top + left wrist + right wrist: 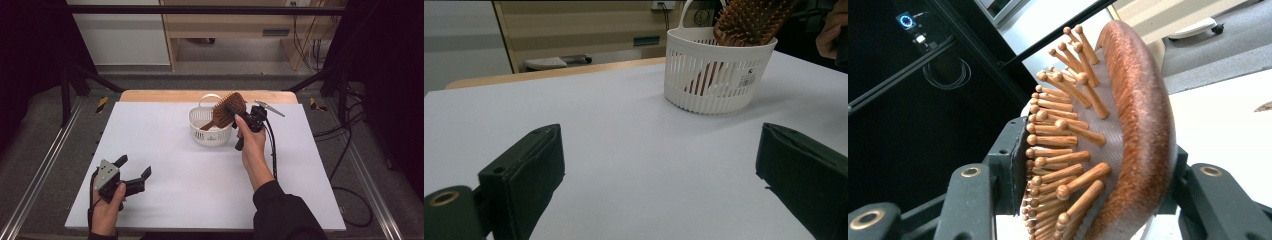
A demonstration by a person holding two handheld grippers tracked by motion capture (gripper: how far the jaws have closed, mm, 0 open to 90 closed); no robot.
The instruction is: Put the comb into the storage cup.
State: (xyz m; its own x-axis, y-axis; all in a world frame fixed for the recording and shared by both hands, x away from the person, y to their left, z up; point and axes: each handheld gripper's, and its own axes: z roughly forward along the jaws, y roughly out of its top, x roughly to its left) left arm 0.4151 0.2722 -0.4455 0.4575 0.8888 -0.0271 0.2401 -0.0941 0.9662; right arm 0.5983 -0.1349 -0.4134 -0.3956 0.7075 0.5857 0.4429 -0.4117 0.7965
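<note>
One wooden paddle hairbrush (225, 111) stands slanted in one white slotted basket (207, 131) near the far middle of the white tabletop (200, 175), and the right claw (234, 111) is clenched on its bristled head. In the right gripper view the head sits between the two black jaws, one pressing into the wooden pegs and the other against the smooth rounded back, so the grip runs across the head's thickness. The brush's long axis runs from the head, high and toward the right claw, down and leftward to the handle tip, which appears to rest inside the basket; the head rises above the rim. Any lowering or lifting of the brush has to follow that slant, and the right hand (252, 145) is plainly the nearer one, beside the basket. The left claw (135, 167) rests released at the near left of the tabletop, well apart from the basket, jaws spread wide with nothing between them; from its own view the basket lies ahead and to the right. There are two claws, one brush and one basket.
</note>
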